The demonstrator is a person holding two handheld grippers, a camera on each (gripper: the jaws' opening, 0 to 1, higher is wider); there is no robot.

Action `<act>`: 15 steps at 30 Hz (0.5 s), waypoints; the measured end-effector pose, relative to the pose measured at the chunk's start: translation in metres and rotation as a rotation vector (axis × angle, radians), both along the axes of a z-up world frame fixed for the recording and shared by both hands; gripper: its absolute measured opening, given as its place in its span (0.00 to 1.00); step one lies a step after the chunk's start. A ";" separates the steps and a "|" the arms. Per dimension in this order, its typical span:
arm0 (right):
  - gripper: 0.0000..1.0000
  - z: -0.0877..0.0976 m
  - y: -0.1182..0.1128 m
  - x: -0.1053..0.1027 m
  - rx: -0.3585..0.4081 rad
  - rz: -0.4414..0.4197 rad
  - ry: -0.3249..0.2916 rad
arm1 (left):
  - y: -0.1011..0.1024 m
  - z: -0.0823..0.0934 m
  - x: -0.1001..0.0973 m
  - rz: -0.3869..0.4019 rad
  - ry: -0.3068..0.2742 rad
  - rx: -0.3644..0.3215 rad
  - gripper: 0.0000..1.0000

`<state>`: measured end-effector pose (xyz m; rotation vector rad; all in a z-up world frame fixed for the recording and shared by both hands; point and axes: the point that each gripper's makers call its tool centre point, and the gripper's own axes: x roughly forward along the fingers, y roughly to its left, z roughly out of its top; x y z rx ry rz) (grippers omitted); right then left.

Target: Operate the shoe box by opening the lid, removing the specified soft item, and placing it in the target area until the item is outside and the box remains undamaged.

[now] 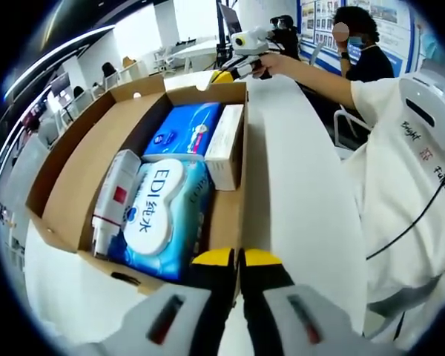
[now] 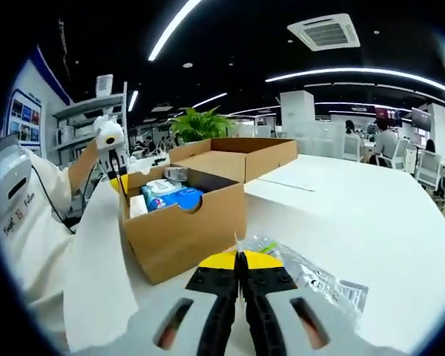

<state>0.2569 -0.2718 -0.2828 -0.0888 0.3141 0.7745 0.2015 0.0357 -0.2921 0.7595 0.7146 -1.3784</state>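
open shoe box on a white table, with both grippers closed at its ends

left gripper view. the shoe box (image 1: 67,185) sits open on the white table (image 1: 297,178), its lid (image 1: 55,159) folded back to one side. inside lie a pale blue pack of wet wipes (image 1: 159,215) with a white oval flap, a red and white tube (image 1: 113,199) along its side, a darker blue packet (image 1: 185,130) beyond it, and a white carton (image 1: 224,144) against the wall of the box. the left gripper (image 1: 237,258) shows its yellow-tipped jaws pressed together with nothing between them, at the near corner of the box. the right gripper (image 1: 246,46) appears at the far end of the box, held in a person's hand (image 1: 271,63); from here i cannot tell how its jaws stand. the person wears a white garment (image 1: 400,156) with a black cable across it.

right gripper view. the right gripper (image 2: 239,261) has its jaws brought fully together; a thin edge of the clear plastic bag (image 2: 319,278) lies at the tips, and whether it is pinched cannot be told. the bag rests on the table (image 2: 356,208), outside the shoe box (image 2: 185,230) and just beside its near wall. the lid (image 2: 241,156) stands open behind the box, and the blue packets (image 2: 170,194) show above the rim. the left gripper (image 2: 111,144) is at the far corner of the box. a green plant (image 2: 200,124) stands behind.
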 end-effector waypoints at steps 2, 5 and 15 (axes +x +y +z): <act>0.00 0.002 -0.001 0.000 0.004 0.000 0.001 | 0.000 0.000 0.000 0.009 -0.003 0.006 0.03; 0.00 0.004 -0.003 0.001 0.000 -0.009 -0.009 | 0.000 0.000 0.000 0.011 -0.005 0.003 0.03; 0.00 0.007 -0.006 0.001 -0.031 0.006 -0.042 | -0.001 0.000 0.000 0.009 -0.008 -0.003 0.03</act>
